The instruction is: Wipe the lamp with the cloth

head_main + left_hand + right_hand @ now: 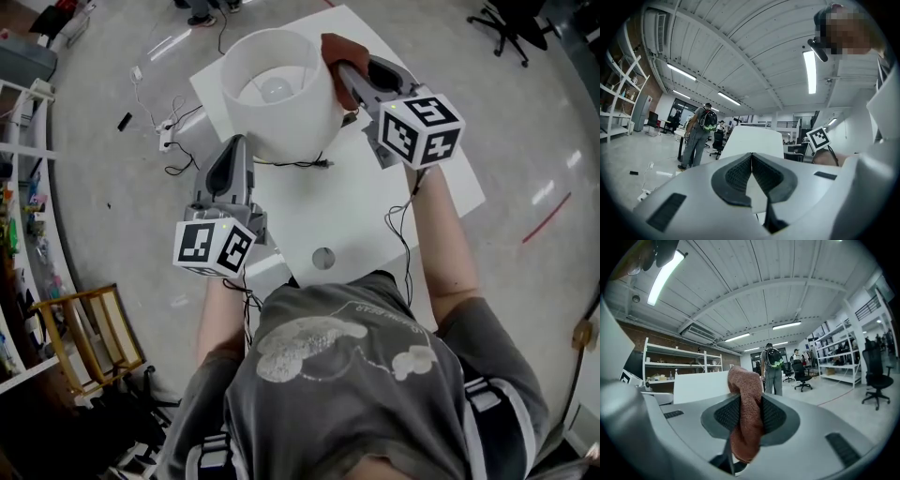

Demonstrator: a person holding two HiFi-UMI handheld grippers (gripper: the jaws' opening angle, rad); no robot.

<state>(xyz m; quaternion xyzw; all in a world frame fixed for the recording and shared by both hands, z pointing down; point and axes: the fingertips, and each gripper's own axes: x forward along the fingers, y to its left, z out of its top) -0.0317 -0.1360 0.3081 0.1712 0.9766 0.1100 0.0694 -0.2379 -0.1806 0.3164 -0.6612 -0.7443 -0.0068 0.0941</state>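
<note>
The lamp [277, 89] is set on the tabletop [375, 206], upper centre of the head view. The cloth [746, 380] is pinched in the closed right tongs [343, 75] at the shade's right rim. The left tongs [751, 159] are closed on nothing at the shade's lower left; contact is unclear. The shade is judged light, thin and easily dented, the cloth soft and limp. Light strokes are advised, with the lamp steadied low.

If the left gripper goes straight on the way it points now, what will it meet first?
Most likely the lamp: its white shade stands straight ahead of the left gripper, whose jaws are shut and empty. The head view shows nothing between them, though depth is unclear.
</note>
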